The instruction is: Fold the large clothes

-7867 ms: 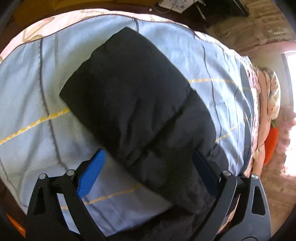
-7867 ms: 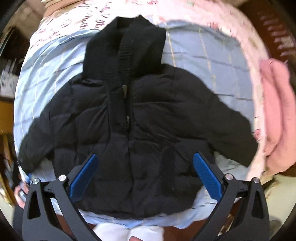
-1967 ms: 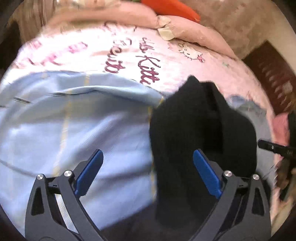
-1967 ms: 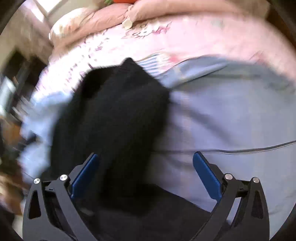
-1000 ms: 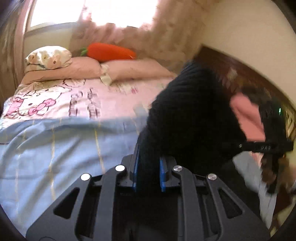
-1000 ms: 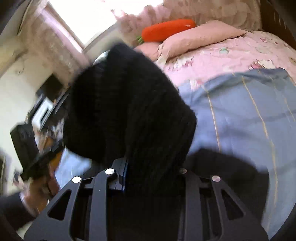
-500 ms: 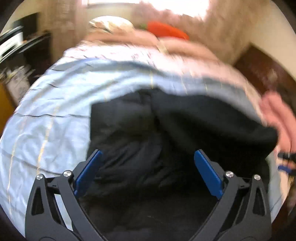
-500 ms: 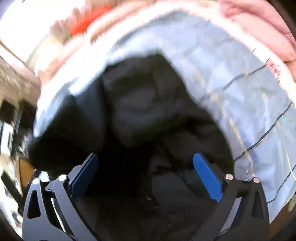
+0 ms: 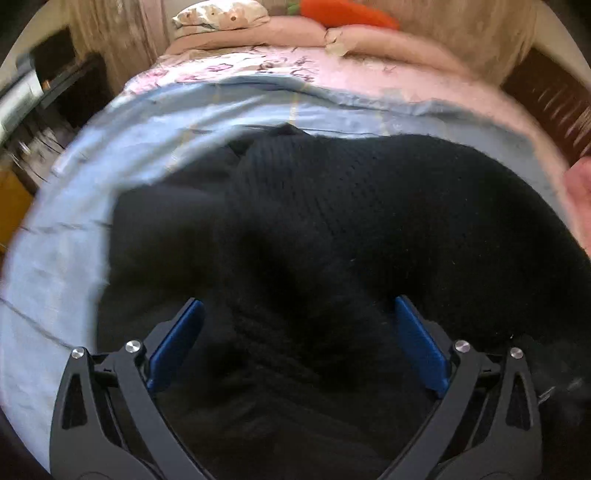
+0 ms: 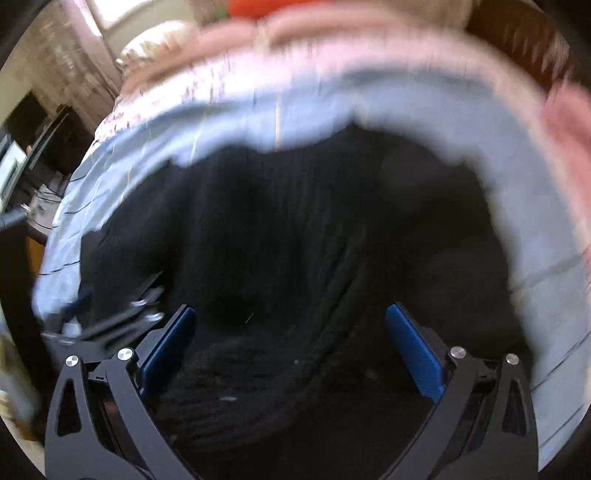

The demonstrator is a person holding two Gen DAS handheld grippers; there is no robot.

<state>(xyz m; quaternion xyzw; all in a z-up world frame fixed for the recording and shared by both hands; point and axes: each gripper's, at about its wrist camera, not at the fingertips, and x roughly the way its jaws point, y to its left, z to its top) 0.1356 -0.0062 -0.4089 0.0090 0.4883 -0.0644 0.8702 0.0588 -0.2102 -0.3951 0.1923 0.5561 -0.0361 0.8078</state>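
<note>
The black puffer jacket [image 9: 332, 229] lies bunched on the light blue sheet [image 9: 48, 266], its ribbed knit hood folded down over the body. It fills the right wrist view [image 10: 295, 240] too, which is blurred. My left gripper [image 9: 299, 343] is open just above the jacket, with nothing between its blue pads. My right gripper [image 10: 291, 347] is open above the knit hood and holds nothing. The left gripper's tip also shows at the left edge of the right wrist view [image 10: 110, 317].
A pink printed bedcover [image 9: 332, 70] lies beyond the blue sheet, with pink pillows [image 9: 388, 44] and an orange carrot plush [image 9: 347, 14] at the headboard. A pink garment [image 9: 580, 184] lies at the right. Dark furniture [image 9: 55, 92] stands to the left of the bed.
Both grippers let go of the knit hood, which they had lifted and carried over the jacket's body. Both now hover open just above the folded jacket, closer than half a second ago.
</note>
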